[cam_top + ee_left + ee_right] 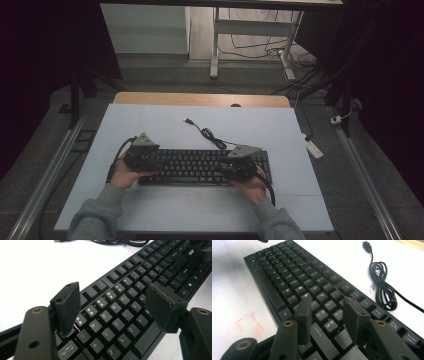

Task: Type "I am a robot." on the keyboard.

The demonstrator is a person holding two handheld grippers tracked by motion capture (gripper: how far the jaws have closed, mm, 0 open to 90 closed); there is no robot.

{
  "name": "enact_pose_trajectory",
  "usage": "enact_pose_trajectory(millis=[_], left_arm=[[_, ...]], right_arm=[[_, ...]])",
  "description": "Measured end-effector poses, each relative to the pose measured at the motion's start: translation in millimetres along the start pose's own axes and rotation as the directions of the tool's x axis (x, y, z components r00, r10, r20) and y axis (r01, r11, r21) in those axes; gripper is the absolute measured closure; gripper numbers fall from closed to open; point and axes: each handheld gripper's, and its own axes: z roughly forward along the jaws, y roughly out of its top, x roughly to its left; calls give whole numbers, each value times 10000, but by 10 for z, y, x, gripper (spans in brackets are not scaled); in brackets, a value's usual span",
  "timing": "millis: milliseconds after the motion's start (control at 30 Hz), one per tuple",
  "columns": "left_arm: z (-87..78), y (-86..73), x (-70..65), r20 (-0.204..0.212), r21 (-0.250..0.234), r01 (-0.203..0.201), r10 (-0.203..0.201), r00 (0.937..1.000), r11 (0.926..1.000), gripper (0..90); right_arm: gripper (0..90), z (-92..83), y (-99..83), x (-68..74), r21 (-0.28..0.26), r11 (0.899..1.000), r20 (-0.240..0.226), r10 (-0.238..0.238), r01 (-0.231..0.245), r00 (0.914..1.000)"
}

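We have the left gripper (pixel 142 156) parked over the left end of the keyboard (pixel 200 167), its jaws spread wide with nothing between them. In the left gripper view the two pads (pixel 68 307) hang above the Q, W and E keys, touching none of them as far as we can tell, which we read as a hover that marks that end rather than a grip on it. The keyboard lies flat on the white table (pixel 150 125), directly below both grippers and running lengthwise between them.

Further right, the keyboard's cable (pixel 207 134) lies coiled on the table just beyond the back edge of the keyboard, its plug loose and connected to nothing; it sits ahead of the right gripper's jaws and to their right in that gripper's own view.

The right gripper (pixel 240 165) hovers over the right part of the main key block. We see its jaws partly apart, straddling the keys near Shift and Enter, with no key pinched.

What we cannot settle: in the high view both grippers and the hands cover the keys beneath them, the room is dim, and whether the lower pad tips rest on a keycap is hidden.
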Motion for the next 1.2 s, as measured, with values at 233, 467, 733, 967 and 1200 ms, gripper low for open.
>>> enact_pose_trajectory(millis=[233, 467, 733, 967, 1200], left_arm=[[5, 2, 2, 7, -2, 122, -122, 9999, 9999, 282], [-12, 1, 0, 191, -162, 300, -297, 9994, 9994, 325], [7, 5, -68, 496, -76, -128, 131, 9987, 9999, 442], [73, -1, -155, 834, 115, -557, 546, 9950, 9984, 642], [133, 10, -265, 1280, 207, -915, 881, 9879, 9956, 872]], right_arm=[[546, -47, -20, -11, -109, 9999, -25, 10, -10, 10000], [543, -41, -18, -13, -73, 10000, 9, -13, 13, 10000], [543, -40, -18, -15, -59, 10000, 6, -17, 17, 10000], [544, -30, -20, -14, 7, 10000, -5, -21, 21, 10000], [544, -24, -22, -17, 56, 10000, -8, -26, 26, 10000]])
